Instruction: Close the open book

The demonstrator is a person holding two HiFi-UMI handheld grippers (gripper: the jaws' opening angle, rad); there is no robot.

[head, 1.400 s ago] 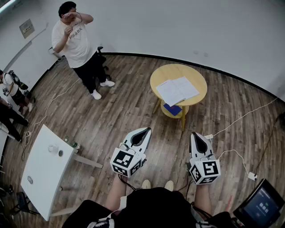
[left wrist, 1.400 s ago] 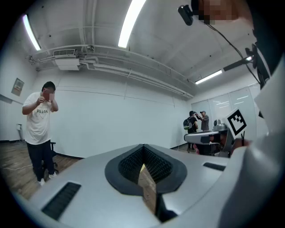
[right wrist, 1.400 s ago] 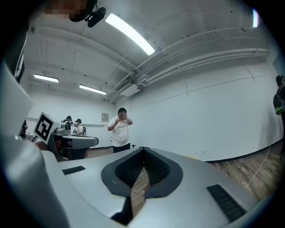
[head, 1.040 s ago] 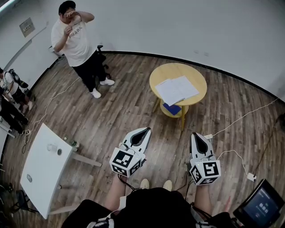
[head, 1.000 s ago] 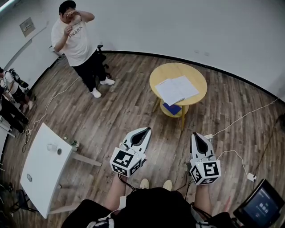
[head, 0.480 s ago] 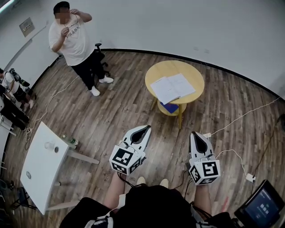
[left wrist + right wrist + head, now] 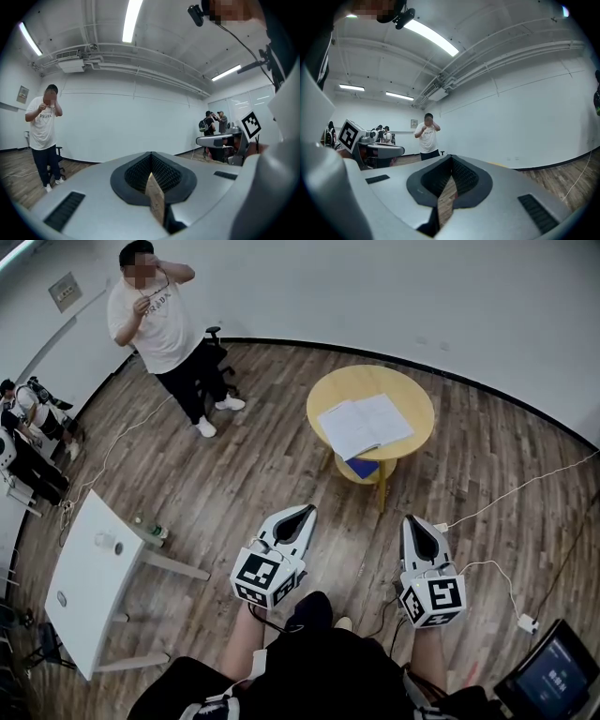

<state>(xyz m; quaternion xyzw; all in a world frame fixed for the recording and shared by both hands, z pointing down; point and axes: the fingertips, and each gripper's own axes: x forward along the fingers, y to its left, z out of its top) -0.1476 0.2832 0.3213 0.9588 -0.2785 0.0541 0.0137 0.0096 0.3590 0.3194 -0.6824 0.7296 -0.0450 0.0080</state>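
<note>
Book: the open book [image 7: 366, 425] is lying flat on the round yellow table [image 7: 412, 390], with its pages showing.
Task so far: nothing is looking done yet. The book is not closed, and nobody is touching it.
What is left: getting close to the table, then folding one side of the book over the other.
Left gripper: the left gripper [image 7: 303, 514] is pointing forward over the wood floor [image 7: 272, 465], well apart from the book. Its jaws are pressing together and holding nothing.
Right gripper: the right gripper [image 7: 414, 525] is pointing the same way, beside the left one. Its jaws are squeezing together too, with nothing in them.
</note>
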